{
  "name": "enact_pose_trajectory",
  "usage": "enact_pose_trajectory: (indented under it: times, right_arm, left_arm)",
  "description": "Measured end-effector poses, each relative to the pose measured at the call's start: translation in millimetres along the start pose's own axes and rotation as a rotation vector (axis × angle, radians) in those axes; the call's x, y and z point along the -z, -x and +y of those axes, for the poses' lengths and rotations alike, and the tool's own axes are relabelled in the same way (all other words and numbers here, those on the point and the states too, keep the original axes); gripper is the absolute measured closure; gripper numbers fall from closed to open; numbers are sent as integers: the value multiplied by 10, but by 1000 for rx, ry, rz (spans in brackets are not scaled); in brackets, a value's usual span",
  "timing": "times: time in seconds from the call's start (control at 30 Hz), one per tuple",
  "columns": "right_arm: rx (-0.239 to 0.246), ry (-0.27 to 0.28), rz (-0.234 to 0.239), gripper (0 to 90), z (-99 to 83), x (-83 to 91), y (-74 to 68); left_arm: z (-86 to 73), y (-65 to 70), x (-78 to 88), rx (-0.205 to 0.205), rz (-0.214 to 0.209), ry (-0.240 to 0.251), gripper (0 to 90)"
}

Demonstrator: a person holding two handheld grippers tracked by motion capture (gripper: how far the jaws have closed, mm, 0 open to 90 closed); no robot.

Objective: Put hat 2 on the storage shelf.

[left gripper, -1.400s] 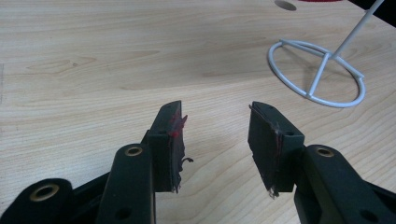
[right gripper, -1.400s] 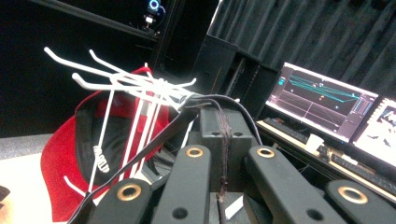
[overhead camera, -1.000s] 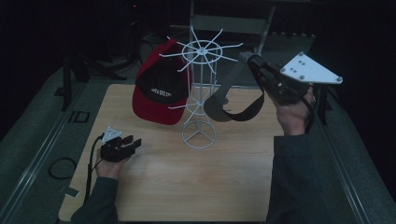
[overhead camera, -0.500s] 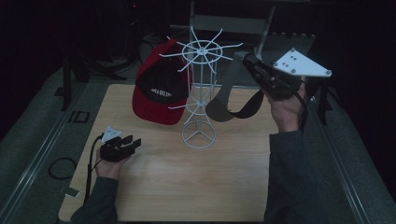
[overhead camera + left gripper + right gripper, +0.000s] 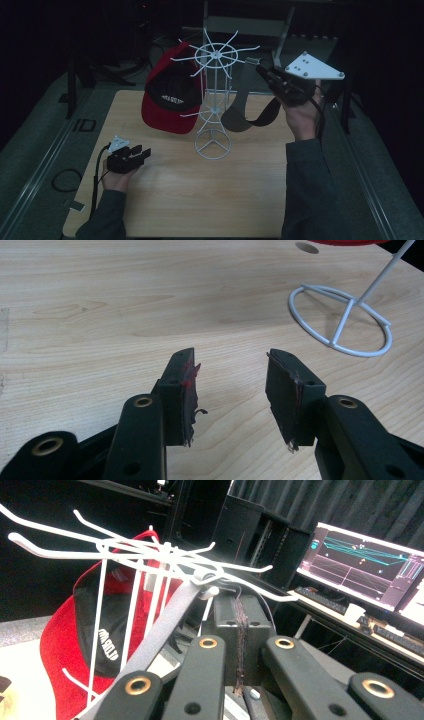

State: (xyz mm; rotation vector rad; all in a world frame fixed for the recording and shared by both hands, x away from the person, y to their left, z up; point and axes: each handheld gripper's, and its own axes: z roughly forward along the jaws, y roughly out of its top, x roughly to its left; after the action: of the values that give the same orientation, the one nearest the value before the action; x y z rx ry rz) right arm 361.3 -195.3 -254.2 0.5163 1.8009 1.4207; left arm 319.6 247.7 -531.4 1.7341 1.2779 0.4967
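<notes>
Right gripper (image 5: 261, 67) raised at upper right of the high view, jaws pressed together on the strap of a grey cap (image 5: 245, 107). Cap hanging below the grip, visor down, just right of the white wire rack (image 5: 214, 100), well above the wooden table (image 5: 200, 195). In the right gripper view, grey strap (image 5: 160, 625) running up from lower left to a rack prong tip (image 5: 210, 591), touching or just beside it; cannot tell whether hooked over. Pads closed tight, thin seam between them.

Red cap (image 5: 170, 97) hung on the rack's left side, black lining outward.

Left gripper (image 5: 137, 154) resting low on the table at lower left, jaws apart, nothing between; bare wood in the gap. Rack's ring base (image 5: 340, 322) ahead to the right in the left gripper view.
</notes>
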Motion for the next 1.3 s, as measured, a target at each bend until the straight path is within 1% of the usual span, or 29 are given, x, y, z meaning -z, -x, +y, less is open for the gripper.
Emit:
enact_pose_trajectory:
  times: [0.27,0.5,0.57,0.7,0.77,0.9,0.93,1.0,1.13,1.3]
  right_arm:
    - [2,-36,18,897,-38,-73,-12]
    - [1,-58,13,887,-58,-82,-3]
    - [2,-56,5,865,-78,-73,3]
    - [-29,-65,-4,805,-169,-61,53]
    - [-36,-70,-8,776,-213,-54,72]
    - [-39,-79,-16,704,-273,-25,92]
    - [-39,-79,-16,704,-273,-25,92]
    - [-34,-82,-24,668,-287,10,98]
    - [-32,-83,-18,646,-318,66,95]
    - [-36,-95,-27,603,-377,124,102]
  left_arm:
    - [-1,-2,5,-1,0,0,558]
    - [-2,-3,6,-1,0,1,558]
    - [-3,-3,8,-2,0,0,558]
    - [-4,-2,2,-2,0,-2,558]
    - [-4,-2,1,-2,1,-3,557]
    - [-4,2,-1,-3,2,-4,558]
    - [-4,2,-1,-3,2,-4,558]
    - [-4,-2,3,-3,2,-3,557]
    - [-4,-1,6,-3,2,-2,556]
    - [-7,0,3,-2,2,-3,555]
